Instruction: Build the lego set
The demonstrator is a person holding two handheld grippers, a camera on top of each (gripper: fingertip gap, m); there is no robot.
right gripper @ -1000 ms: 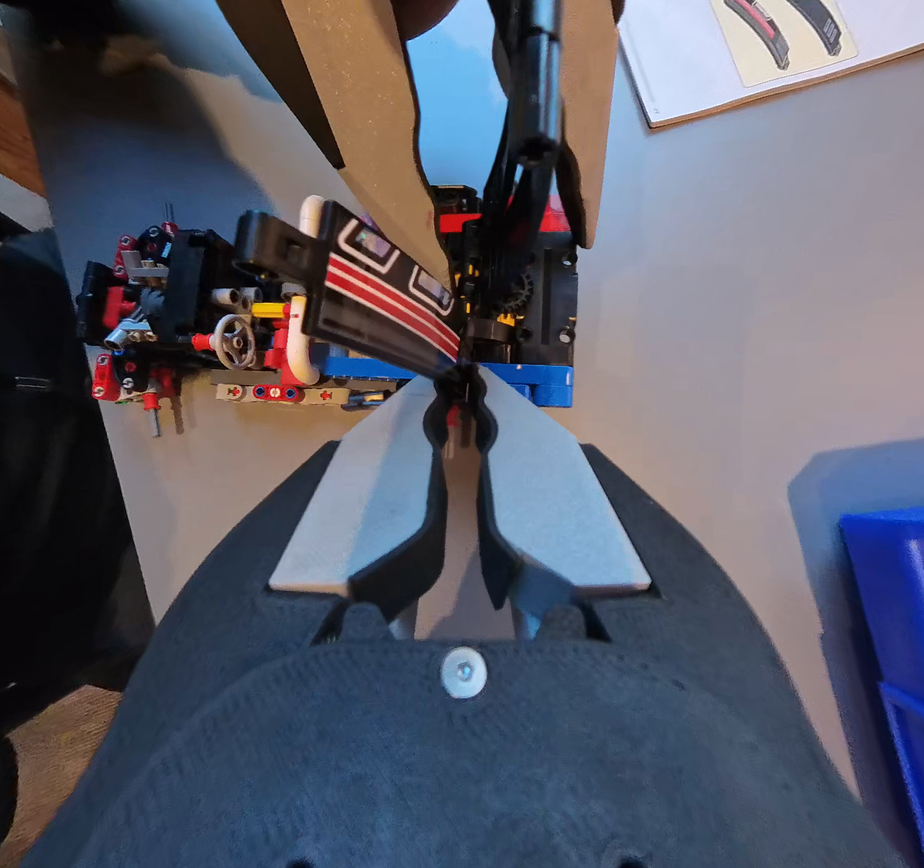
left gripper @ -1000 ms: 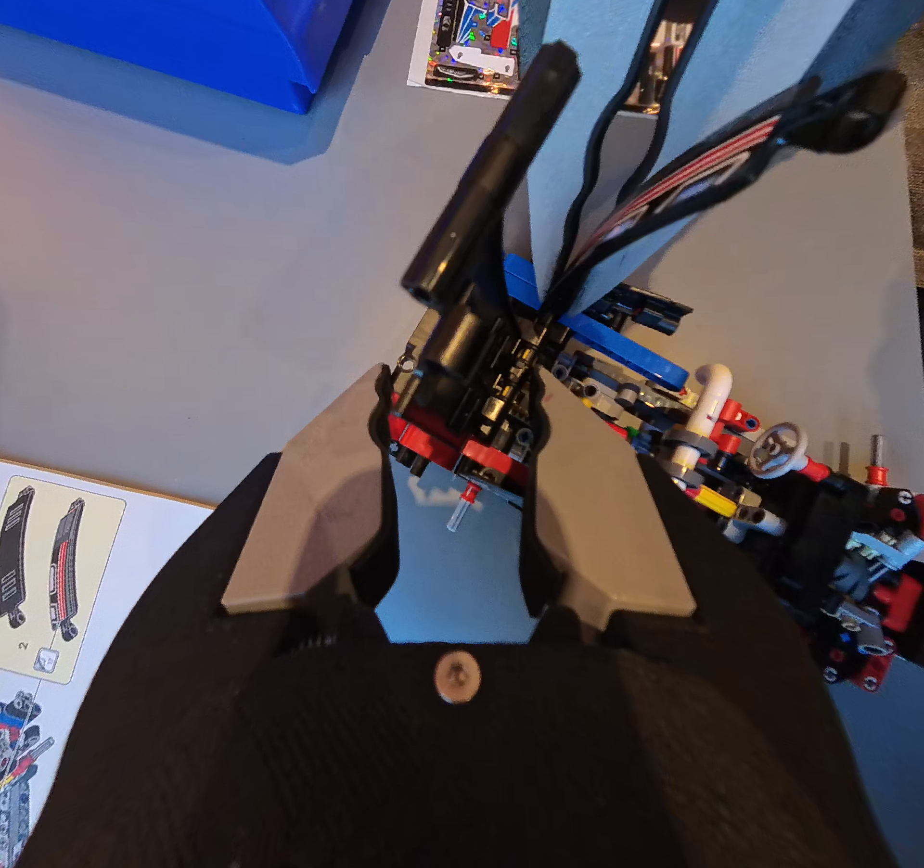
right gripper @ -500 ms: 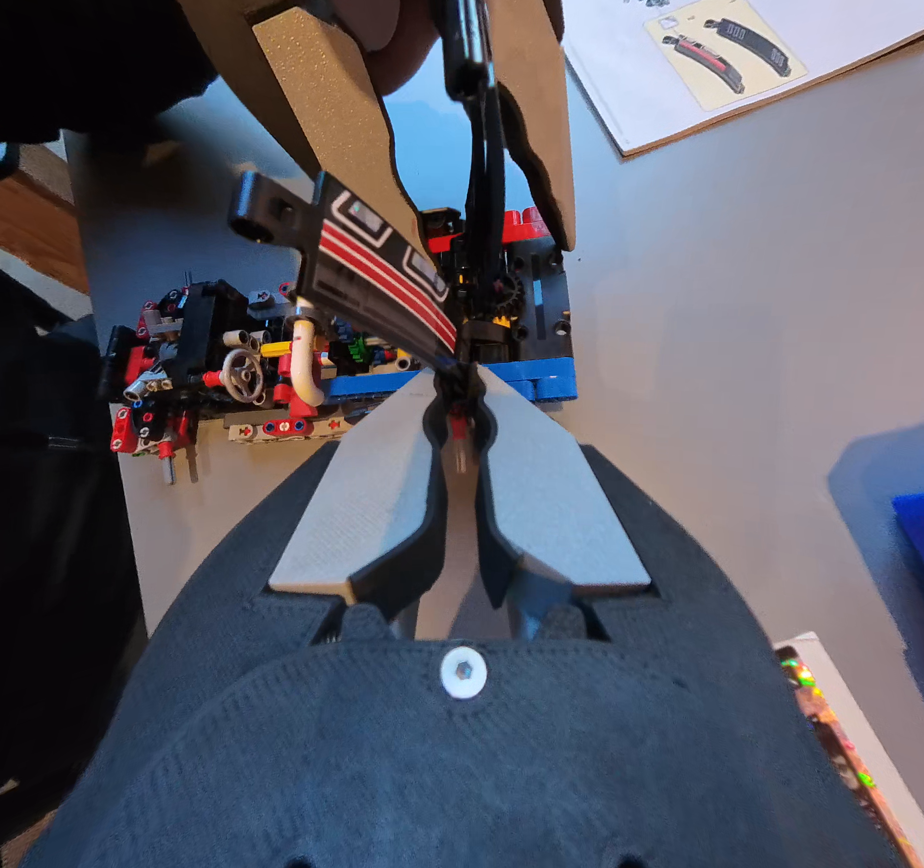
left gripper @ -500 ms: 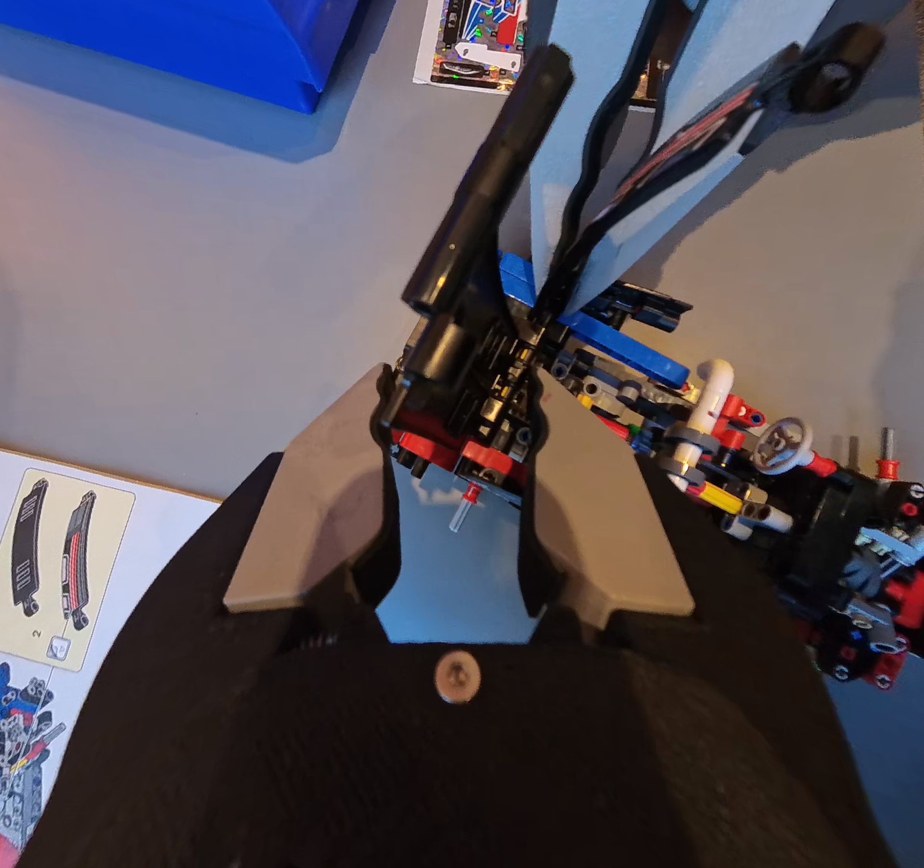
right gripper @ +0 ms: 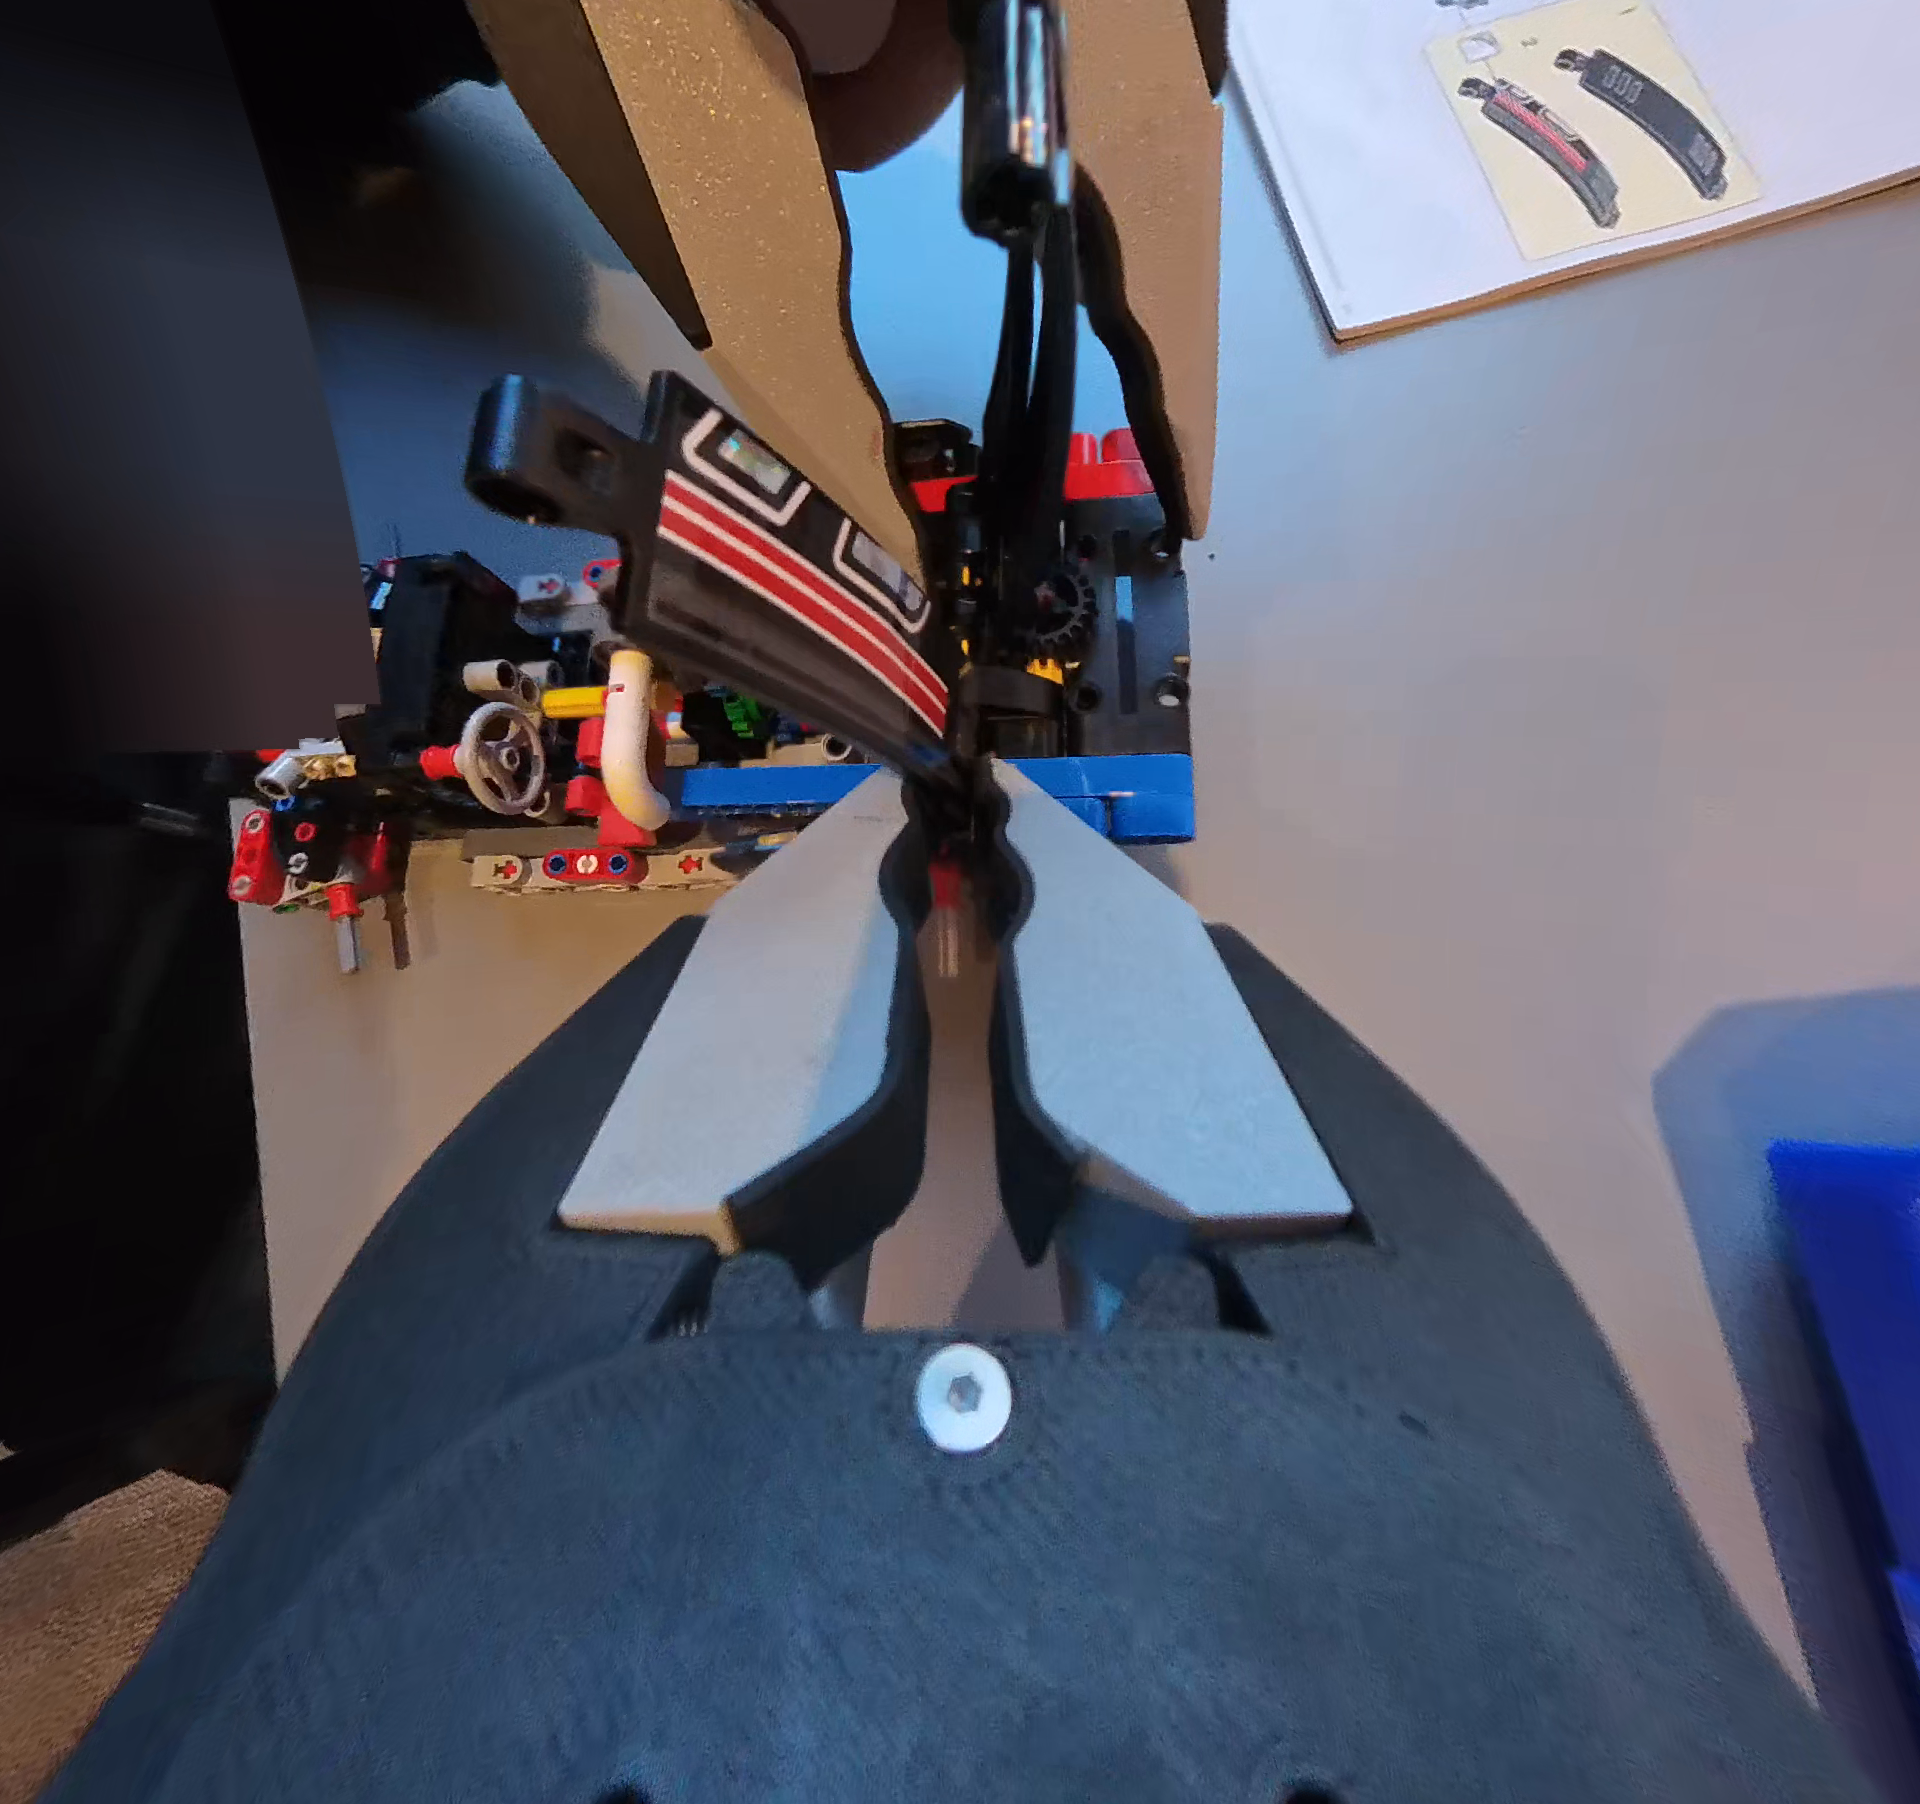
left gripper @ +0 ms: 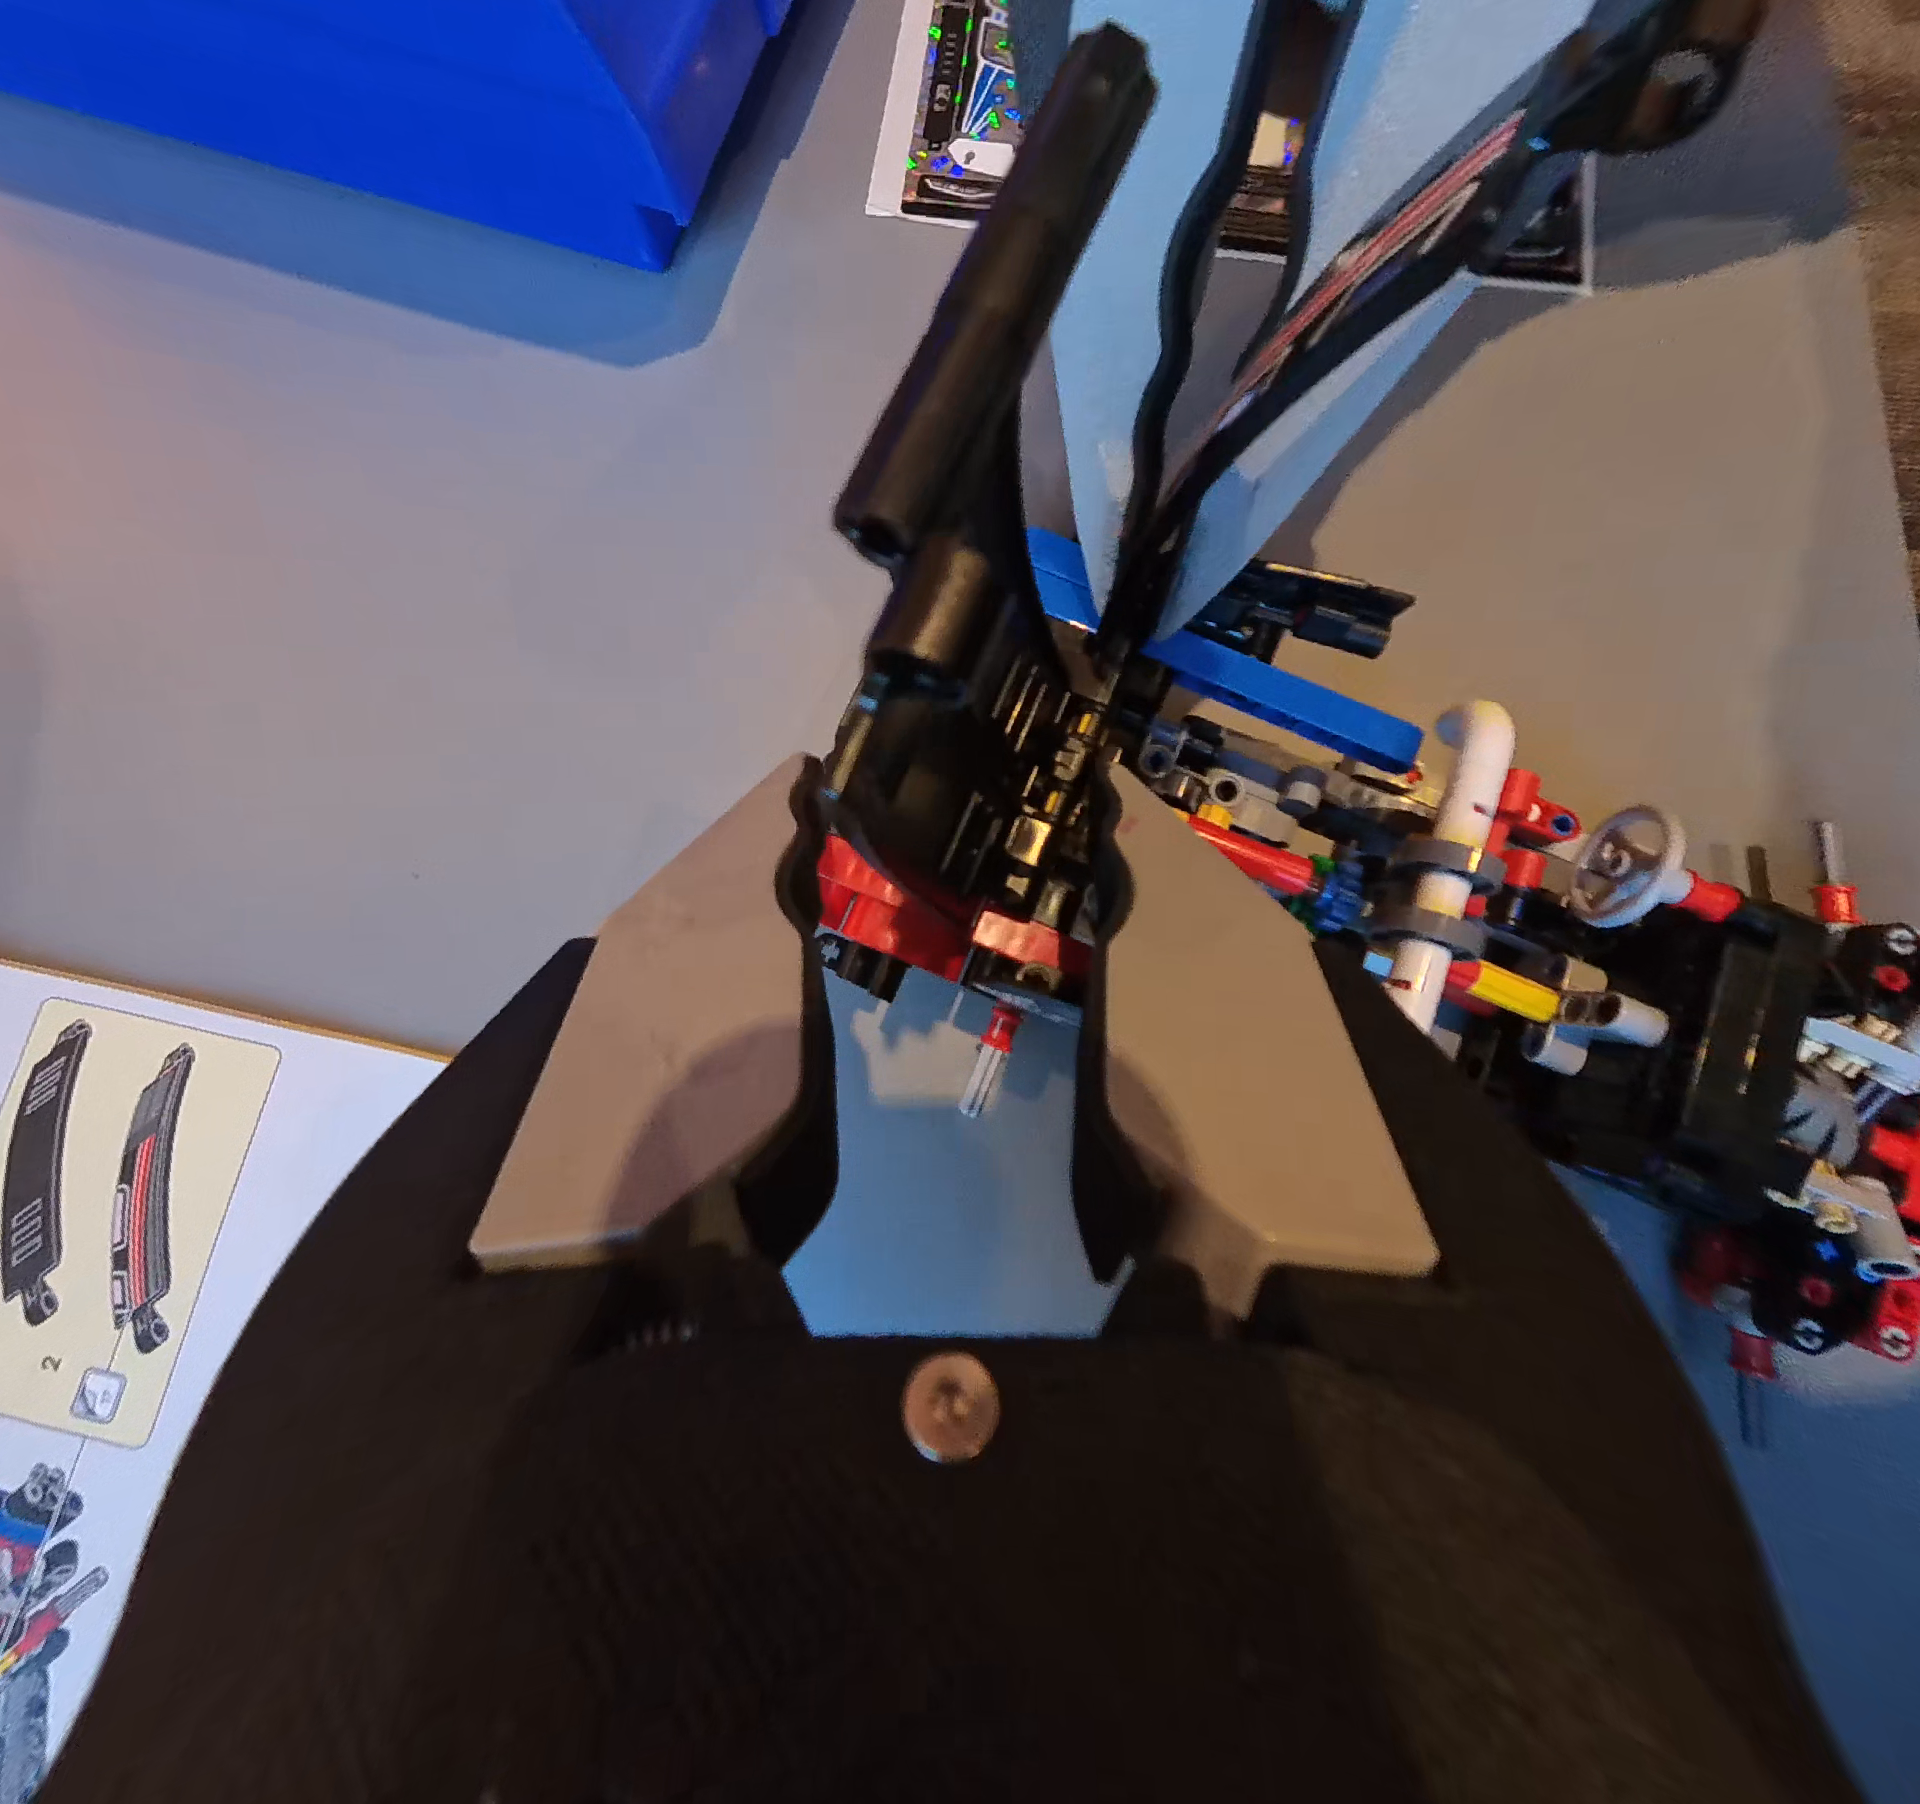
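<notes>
The half-built lego car (left gripper: 1455, 923) lies on the grey table, with a blue side beam, a white pipe and a grey steering wheel. My left gripper (left gripper: 956, 819) is shut on its black and red rear block, where a plain black curved panel (left gripper: 997, 300) stands up. My right gripper (right gripper: 951, 788) is shut on the lower end of a black curved panel with red and white stripes (right gripper: 790, 580). It holds that end at the rear block, and the panel's free end slants up over the car (right gripper: 623, 715). The left gripper (right gripper: 1049, 539) reaches in from above.
An open instruction booklet (left gripper: 104, 1183) lies at the lower left and also shows in the right wrist view (right gripper: 1558, 92). A blue bin (left gripper: 364, 40) stands at the far left, with a shiny sticker sheet (left gripper: 956, 92) beside it. The table edge and carpet show beyond the car. The grippers' ends are close to 4 cm from one another.
My right gripper has tilted the striped panel, so its free end now stands steeper over the car. My left gripper keeps its hold on the rear block.
</notes>
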